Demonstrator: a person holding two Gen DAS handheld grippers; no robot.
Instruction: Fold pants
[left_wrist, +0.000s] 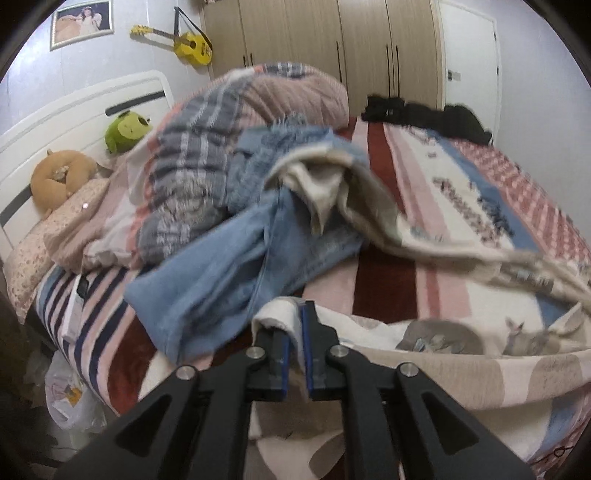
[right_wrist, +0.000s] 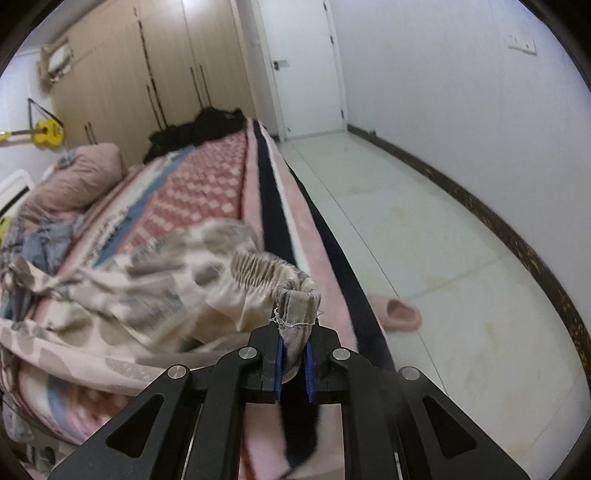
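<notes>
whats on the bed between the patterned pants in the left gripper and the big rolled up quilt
A pair of blue jeans lies there, crumpled, running from the quilt down toward the left gripper, which holds an edge of the patterned pants. The left wrist view shows this.

yellow guitar on wall | green plush by headboard | pink slipper on floor

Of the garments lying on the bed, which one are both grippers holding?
The beige patterned pants: each gripper's jaws pinch an edge, the right at the gathered waistband. The blue jeans and black clothes lie apart, untouched.
</notes>
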